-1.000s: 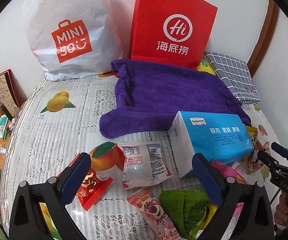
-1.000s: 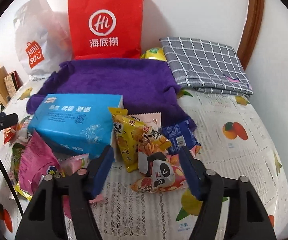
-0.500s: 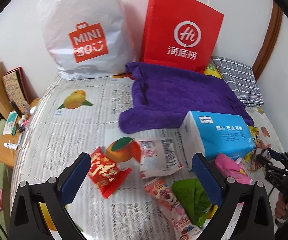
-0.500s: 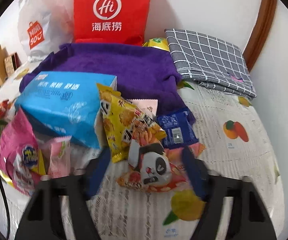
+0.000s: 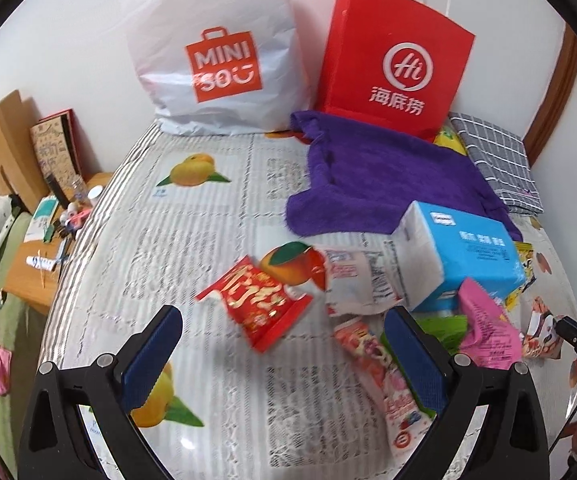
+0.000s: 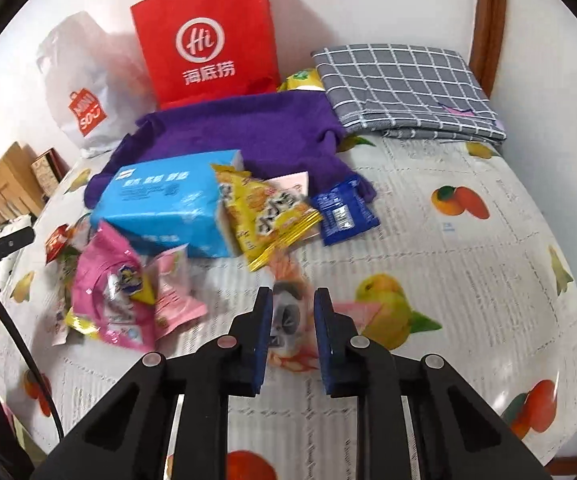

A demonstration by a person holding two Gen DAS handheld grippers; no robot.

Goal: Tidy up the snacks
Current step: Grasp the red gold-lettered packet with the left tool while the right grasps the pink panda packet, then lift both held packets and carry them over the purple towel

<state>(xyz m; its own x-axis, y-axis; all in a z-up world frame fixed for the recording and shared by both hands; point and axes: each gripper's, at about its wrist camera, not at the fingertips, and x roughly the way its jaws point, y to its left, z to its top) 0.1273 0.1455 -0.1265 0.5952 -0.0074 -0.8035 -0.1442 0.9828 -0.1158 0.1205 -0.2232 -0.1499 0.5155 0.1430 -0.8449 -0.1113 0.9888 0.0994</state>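
Bottom centre of the right wrist view, the right gripper (image 6: 293, 308) pinches a panda-printed snack packet (image 6: 288, 312), blurred between its pads. The left gripper (image 5: 284, 354) is spread wide over the fruit-print tablecloth (image 5: 192, 248), a red packet (image 5: 257, 302) lying beyond its fingers. Just behind crowd a yellow packet (image 6: 266, 216), a pink packet (image 6: 116, 296) and a blue tissue pack (image 6: 168, 204). Farther back lies a purple towel (image 6: 244, 128); a red paper bag (image 6: 208, 40) and a white plastic bag (image 5: 216, 48) stand upright, contents hidden

Panda snack packet (image 6: 288, 316) blurring, partly hiding between right gripper (image 6: 293, 304) pads | green packet (image 5: 444, 330) lying half-covered beside the blue tissue pack (image 5: 476, 256) | yellow bag (image 6: 300, 79) peeking behind purple towel (image 6: 248, 128), label unreadable
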